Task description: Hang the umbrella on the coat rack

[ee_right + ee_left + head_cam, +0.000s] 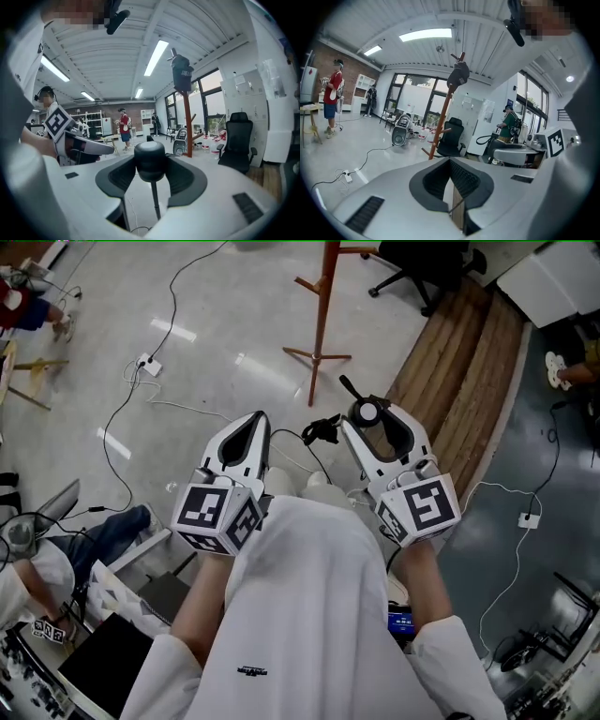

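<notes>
The orange wooden coat rack (321, 315) stands on the grey floor ahead of me, and a black cap (182, 72) hangs on its top. My right gripper (370, 420) is shut on the umbrella's round black knob (150, 161). A thin black rod (154, 199) runs down from the knob, and the rest of the umbrella is hidden. My left gripper (251, 426) is beside it on the left. Its jaws are shut with nothing between them. In the left gripper view the coat rack (440, 124) rises just above the left gripper (452, 185).
A black office chair (427, 263) stands behind the rack, beside a strip of wooden flooring (469, 362). Cables and a power strip (147, 363) lie on the floor to the left. A seated person's legs (103, 531) are at lower left. Other people stand far off.
</notes>
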Motion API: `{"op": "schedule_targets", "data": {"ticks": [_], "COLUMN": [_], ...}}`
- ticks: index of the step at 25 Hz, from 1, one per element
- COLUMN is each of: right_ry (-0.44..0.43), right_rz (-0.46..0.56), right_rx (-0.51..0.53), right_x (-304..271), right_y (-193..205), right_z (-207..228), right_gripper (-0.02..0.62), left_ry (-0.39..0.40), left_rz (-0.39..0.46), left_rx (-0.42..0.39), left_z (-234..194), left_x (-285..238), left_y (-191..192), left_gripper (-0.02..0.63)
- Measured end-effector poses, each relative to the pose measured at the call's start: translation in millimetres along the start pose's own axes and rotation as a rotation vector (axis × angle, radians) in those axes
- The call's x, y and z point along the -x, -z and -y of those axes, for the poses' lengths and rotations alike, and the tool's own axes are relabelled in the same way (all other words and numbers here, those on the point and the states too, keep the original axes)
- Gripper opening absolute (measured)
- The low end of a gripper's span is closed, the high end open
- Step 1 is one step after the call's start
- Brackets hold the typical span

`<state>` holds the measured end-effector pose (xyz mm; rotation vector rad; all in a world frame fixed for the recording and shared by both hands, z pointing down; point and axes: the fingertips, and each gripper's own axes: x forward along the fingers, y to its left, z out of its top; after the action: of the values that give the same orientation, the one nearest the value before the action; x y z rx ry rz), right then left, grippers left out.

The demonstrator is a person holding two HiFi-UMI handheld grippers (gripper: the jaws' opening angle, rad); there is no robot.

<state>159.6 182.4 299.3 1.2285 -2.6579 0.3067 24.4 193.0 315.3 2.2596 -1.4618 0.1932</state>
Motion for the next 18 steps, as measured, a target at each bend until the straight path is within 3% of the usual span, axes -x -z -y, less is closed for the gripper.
{"op": "schedule_targets", "data": {"ticks": [8,18], "right_ry": [0.022,0.067], "right_rz": [-0.024,-0.045], "right_rx": [0.046,-0.080], "right_x": [-50.2,-131.9], "right_y": [-9.1,-31.1], "right_z": [40.9,91.4], "right_gripper": [0.204,0.204], "left_ry": [-0.045,0.008], "left_rz": [0.014,0.037], "left_rx": [0.007,-0.012], "left_z": [-36.2,-104.8], "left_x": [-23.4,-98.8], "left_y": [-18.0,-78.9], "left_gripper": [0.012,0.012]}}
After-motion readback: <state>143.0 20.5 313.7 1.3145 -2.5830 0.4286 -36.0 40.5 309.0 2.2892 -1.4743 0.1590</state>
